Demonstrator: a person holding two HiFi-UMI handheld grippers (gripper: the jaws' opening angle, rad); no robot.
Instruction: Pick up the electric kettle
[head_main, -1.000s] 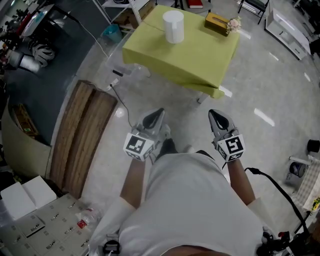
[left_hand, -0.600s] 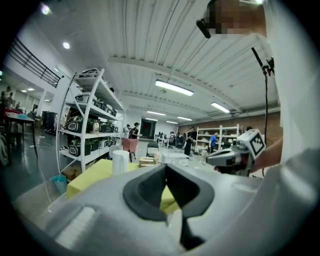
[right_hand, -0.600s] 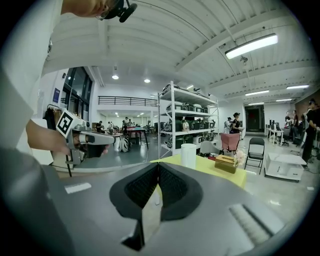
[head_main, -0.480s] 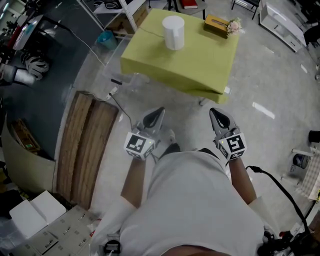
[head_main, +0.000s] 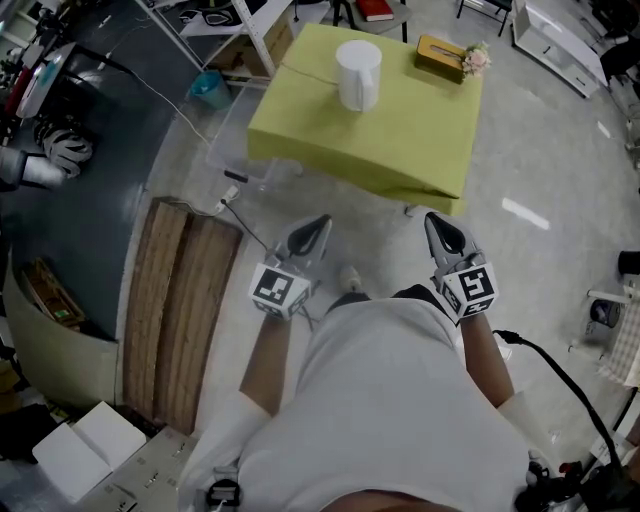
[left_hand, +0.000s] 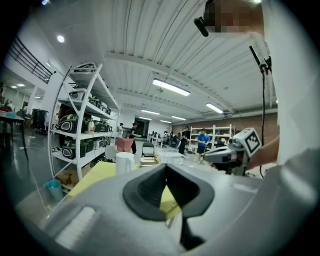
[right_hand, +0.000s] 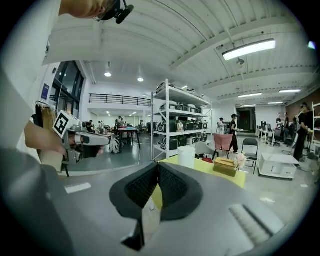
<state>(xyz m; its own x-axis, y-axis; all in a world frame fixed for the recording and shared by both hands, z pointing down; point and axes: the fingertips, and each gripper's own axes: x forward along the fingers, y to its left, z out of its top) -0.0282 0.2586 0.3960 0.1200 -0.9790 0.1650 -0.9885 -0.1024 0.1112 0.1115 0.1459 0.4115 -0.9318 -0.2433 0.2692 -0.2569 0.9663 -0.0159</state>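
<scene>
The person is stepping nearer, the white kettle (head_main: 358, 75) on the green desk (head_main: 420, 140) drifting down from the frame's top, while the left claw (head_main: 320, 222) and right claw (head_main: 436, 220) are hanging closed, empty and well short of it.

A: Any txt, brand or no. legible?
B: None. Only b/w square code marks on the cubes of the left gripper (head_main: 318, 224) & right gripper (head_main: 438, 222), both below the green table (head_main: 400, 135). Patterns, no letters.
A: Tan box (head_main: 440, 57) on that table?
B: Print too small.
</scene>
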